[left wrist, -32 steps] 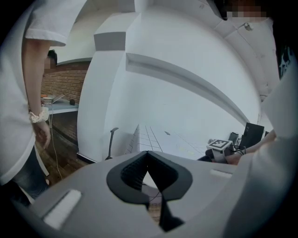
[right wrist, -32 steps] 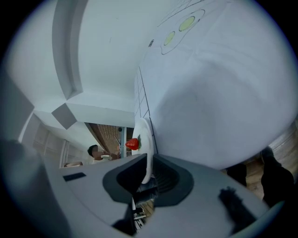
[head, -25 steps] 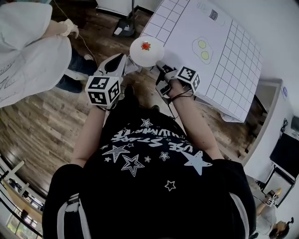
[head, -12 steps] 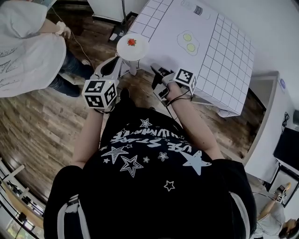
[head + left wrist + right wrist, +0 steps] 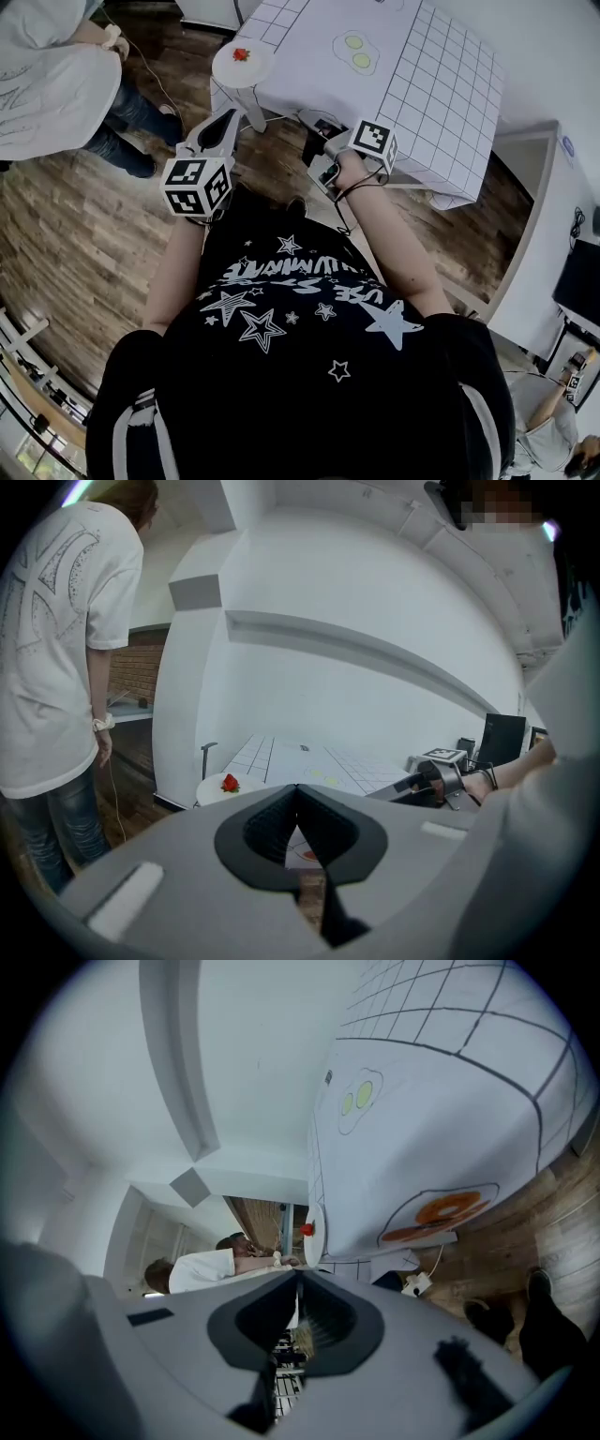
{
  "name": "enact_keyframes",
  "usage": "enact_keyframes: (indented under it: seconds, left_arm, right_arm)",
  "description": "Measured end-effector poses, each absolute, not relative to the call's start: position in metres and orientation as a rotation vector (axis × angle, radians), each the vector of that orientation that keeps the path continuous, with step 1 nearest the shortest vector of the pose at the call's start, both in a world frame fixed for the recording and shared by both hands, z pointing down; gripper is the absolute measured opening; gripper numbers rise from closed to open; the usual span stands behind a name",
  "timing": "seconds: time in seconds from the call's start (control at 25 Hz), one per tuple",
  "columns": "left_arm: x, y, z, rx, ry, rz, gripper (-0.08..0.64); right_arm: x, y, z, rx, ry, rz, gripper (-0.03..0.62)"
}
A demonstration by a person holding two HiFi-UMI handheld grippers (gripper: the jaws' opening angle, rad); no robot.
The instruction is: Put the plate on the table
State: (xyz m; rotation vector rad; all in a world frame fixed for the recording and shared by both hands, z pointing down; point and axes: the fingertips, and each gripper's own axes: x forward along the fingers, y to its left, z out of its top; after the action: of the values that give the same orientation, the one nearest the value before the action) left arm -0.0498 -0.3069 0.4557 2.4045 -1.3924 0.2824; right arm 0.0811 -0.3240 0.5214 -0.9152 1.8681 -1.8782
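Seen from above, a person in a black top printed with white stars (image 5: 300, 328) stands on a wood plank floor (image 5: 84, 234) at the near edge of a worktop (image 5: 441, 84) covered in white sheet with a black grid. Each hand holds a tool with a marker cube on it.

The left tool (image 5: 228, 120) points forward and to the far left, over the floor, near the worktop's near left corner. In its own view its two jaws meet at the tips with nothing between them. The right tool (image 5: 315, 141) is held just beside the worktop's near edge, over the floor. Its jaws are likewise pressed together and empty.

The plate (image 5: 242, 64), round and white, sits at the near left corner of the worktop, beyond the left tool and apart from it. Its rim seems to reach past the worktop's edge, though the views do not make clear how much of it is supported. A small red strawberry (image 5: 242, 54) lies in the middle of it.

Farther along the worktop, a printed outline holds two yellow-green circles (image 5: 356, 52). The right tool's view also shows an orange ring drawing (image 5: 441, 1213) on the sheet close to the near edge.

To the far left a second person in a white T-shirt (image 5: 47, 75) and jeans stands on the floor, well apart from the plate
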Motion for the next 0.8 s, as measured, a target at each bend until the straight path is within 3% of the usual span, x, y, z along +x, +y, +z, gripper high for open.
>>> enact_keyframes:
  seconds: [0.8]
  left_arm:
    - [-0.056,-0.222,0.401,2.501,-1.313,0.248,0.009]
  right_arm:
    - [0.087,-0.236,0.458,-0.931,1.893,-1.643,0.028]
